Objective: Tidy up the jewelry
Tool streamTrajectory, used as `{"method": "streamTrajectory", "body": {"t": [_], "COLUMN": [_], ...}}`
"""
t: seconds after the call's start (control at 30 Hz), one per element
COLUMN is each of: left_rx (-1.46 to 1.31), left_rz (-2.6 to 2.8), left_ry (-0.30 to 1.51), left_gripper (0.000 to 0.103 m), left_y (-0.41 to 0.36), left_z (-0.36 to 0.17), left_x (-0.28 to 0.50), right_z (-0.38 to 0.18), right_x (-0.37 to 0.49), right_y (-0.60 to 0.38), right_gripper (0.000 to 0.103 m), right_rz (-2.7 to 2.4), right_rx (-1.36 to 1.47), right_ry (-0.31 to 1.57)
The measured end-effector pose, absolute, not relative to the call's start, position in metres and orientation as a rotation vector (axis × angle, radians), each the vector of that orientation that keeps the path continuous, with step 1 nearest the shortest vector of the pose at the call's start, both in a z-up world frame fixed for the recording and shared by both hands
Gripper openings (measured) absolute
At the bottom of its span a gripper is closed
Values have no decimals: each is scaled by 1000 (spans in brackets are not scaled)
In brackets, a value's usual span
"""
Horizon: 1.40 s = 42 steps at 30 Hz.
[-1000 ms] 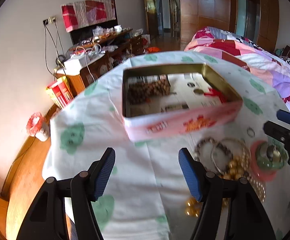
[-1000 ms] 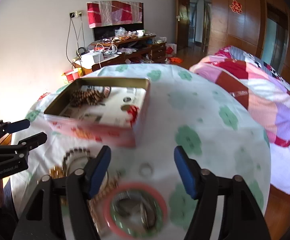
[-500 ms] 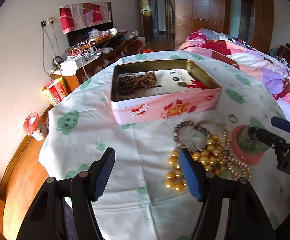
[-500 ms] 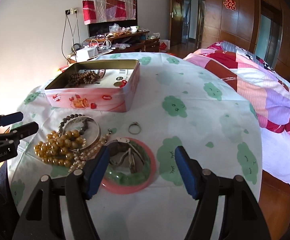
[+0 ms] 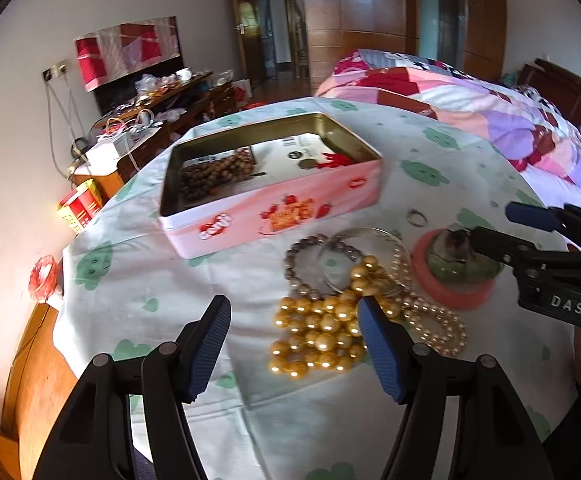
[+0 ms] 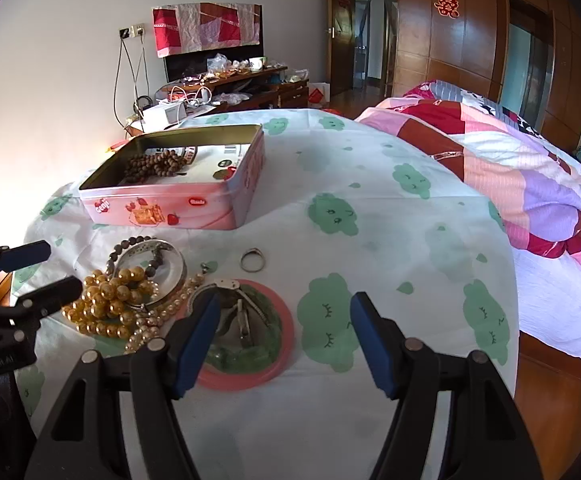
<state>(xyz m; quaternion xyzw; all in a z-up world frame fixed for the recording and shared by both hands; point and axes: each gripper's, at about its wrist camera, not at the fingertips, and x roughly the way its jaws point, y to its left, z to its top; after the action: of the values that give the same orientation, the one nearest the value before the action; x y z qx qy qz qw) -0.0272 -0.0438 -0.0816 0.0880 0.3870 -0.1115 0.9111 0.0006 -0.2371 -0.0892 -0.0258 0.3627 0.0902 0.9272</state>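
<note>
A pink open tin (image 5: 274, 216) (image 6: 162, 208) on the tablecloth holds a brown bead bracelet (image 5: 214, 174) (image 6: 154, 166). In front of it lies a jewelry heap: gold bead strand (image 5: 318, 330) (image 6: 106, 300), grey bead bracelet (image 5: 302, 252), silver bangle (image 6: 158, 272), pearl strand (image 5: 434, 320), a ring (image 5: 416, 218) (image 6: 252, 260), and a pink lid with a green bangle (image 5: 454, 276) (image 6: 250, 344). My left gripper (image 5: 294, 344) is open, just before the gold beads. My right gripper (image 6: 284, 338) is open, over the pink lid's right side.
The table's front and left edges drop to a wooden floor (image 5: 34, 364). A bed with a patchwork quilt (image 6: 510, 160) stands to the right. A cluttered TV cabinet (image 6: 226, 84) stands against the far wall.
Both grippers have pulled back and risen from close to the tin, so the whole jewelry heap now shows in front of them. Both stayed open and empty.
</note>
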Motion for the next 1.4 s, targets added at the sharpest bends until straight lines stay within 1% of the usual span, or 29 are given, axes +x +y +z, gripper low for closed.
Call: {"method": "streamTrajectory", "body": {"t": [0.23, 0.27, 0.3, 0.33, 0.37, 0.5, 0.8, 0.9, 0.93, 0.97, 1.0, 1.03, 1.07, 1.1, 1.13, 1.17, 1.3, 1.4], "left_rx": [151, 132, 112, 99, 91, 69, 35, 48, 47, 41, 39, 41, 37, 28, 26, 31, 28, 19], "left_rz": [-285, -300, -316, -328, -340, -374, -340, -303, -296, -290, -285, -277, -268, -263, -260, -259, -267, -277], "left_ry": [863, 869, 877, 875, 871, 838, 691, 666, 667, 675, 685, 695, 708, 723, 728, 729, 744, 766], "left_gripper": [66, 59, 38, 32, 22, 22, 22, 22, 22, 22, 22, 22, 22, 22, 17, 0, 0, 0], "left_y": [-48, -46, -44, -43, -43, -42, -26, -22, -20, -18, -17, -15, -14, -12, -12, -11, -11, -13], "left_z": [-96, -97, -98, -98, -97, -88, -39, -33, -35, -38, -42, -46, -49, -53, -55, -56, -59, -65], "left_x": [-20, -19, -18, -18, -18, -23, -20, -14, -12, -10, -6, -3, -1, 2, 3, 4, 6, 7], "right_z": [-92, -93, -93, -93, -93, -94, -93, -90, -89, -87, -87, -87, -87, -87, -87, -87, -87, -90], "right_x": [0, 0, 0, 0, 0, 1, 2, 3, 4, 4, 5, 6, 7, 8, 8, 8, 6, 7], "right_y": [-234, -233, -232, -231, -231, -229, -232, -233, -232, -231, -230, -229, -228, -227, -228, -228, -228, -226], "right_gripper": [70, 70, 70, 70, 70, 70, 70, 69, 68, 65, 54, 45, 43, 41, 39, 39, 39, 36], "right_rz": [188, 189, 191, 192, 192, 195, 196, 202, 210, 219, 225, 230, 238, 240, 240, 243, 251, 253], "right_rx": [-48, -50, -51, -52, -52, -49, -32, -30, -33, -36, -40, -46, -52, -54, -55, -53, -54, -59], "right_ry": [749, 749, 750, 750, 750, 753, 744, 736, 732, 726, 726, 729, 732, 734, 736, 739, 743, 754]}}
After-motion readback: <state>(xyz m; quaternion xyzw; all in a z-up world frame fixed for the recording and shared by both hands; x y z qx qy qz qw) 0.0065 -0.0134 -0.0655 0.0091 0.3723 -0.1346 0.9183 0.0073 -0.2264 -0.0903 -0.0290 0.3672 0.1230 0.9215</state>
